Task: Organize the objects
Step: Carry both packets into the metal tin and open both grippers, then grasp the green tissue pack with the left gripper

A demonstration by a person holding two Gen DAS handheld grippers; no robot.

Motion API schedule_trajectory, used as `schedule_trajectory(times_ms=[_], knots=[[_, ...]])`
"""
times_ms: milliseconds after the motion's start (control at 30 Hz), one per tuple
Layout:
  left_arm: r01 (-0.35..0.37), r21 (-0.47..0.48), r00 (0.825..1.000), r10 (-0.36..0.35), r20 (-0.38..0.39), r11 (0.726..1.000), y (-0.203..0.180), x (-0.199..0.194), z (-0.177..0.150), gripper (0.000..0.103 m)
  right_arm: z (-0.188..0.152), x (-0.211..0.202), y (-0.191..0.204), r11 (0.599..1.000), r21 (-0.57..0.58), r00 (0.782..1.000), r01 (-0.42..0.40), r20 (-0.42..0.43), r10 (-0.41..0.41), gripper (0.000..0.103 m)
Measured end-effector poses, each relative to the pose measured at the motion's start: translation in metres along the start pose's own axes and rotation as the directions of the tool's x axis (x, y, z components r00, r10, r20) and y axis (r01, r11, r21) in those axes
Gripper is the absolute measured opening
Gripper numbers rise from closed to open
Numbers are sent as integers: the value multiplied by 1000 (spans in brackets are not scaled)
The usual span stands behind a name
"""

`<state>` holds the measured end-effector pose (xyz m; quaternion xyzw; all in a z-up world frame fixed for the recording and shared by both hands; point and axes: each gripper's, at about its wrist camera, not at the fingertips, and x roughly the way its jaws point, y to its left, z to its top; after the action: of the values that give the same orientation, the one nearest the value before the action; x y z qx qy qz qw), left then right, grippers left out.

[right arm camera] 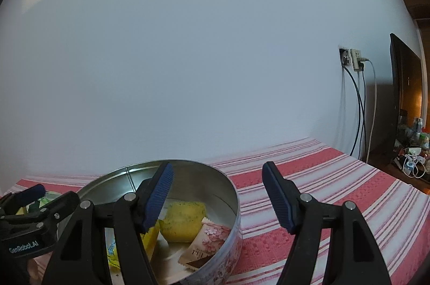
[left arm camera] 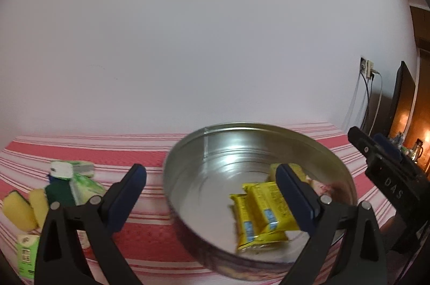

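Note:
A round metal tin (left arm camera: 228, 150) stands on the red-and-white striped cloth (left arm camera: 121, 153). Two yellow packets (left arm camera: 258, 212) lie inside it. My left gripper (left arm camera: 209, 172) is open, its left finger over the cloth and its right finger over the tin's inside, holding nothing. In the right wrist view the tin (right arm camera: 237, 204) also holds a yellow wrapped lump (right arm camera: 185, 220) and a pink floral packet (right arm camera: 207, 239). My right gripper (right arm camera: 217, 168) is open and empty, its left finger above the tin and its right finger above the cloth. Each gripper shows at the other view's edge.
Green cartons (left arm camera: 86, 185), yellow sponges (left arm camera: 18, 212) and a green box (left arm camera: 25, 255) lie left of the tin. A white wall backs the table. At the right are a socket with cables (right arm camera: 354, 59), a dark screen (right arm camera: 403, 86) and a cluttered shelf (right arm camera: 414, 156).

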<state>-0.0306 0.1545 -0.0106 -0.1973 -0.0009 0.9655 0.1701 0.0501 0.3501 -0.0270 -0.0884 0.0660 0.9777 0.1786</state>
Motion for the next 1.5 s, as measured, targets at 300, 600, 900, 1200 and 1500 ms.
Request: schedule_trajectory(times_ms=[300,600,900,1200,1500], knots=[[-22,-3,1000,22,-8,1000,21,-9,-6,98,-5,-5,20,999,-32,1000,-4,-21,4,71],[-59,-22,998,59,-11,998,44,-26,-14,98,-13,-21,45,997,-70,999,-33,-45,30,71],[-129,-121,991,122,-62,984,92,-57,-28,98,-23,-39,88,985,-119,991,-128,-56,122,71],[-263,-176,958,235,-165,949,165,-83,-47,98,-35,-51,140,965,-137,971,-226,-115,211,71],[-305,-237,925,228,-305,922,207,-76,-61,98,-44,-60,203,932,-162,938,-325,-184,295,71]])
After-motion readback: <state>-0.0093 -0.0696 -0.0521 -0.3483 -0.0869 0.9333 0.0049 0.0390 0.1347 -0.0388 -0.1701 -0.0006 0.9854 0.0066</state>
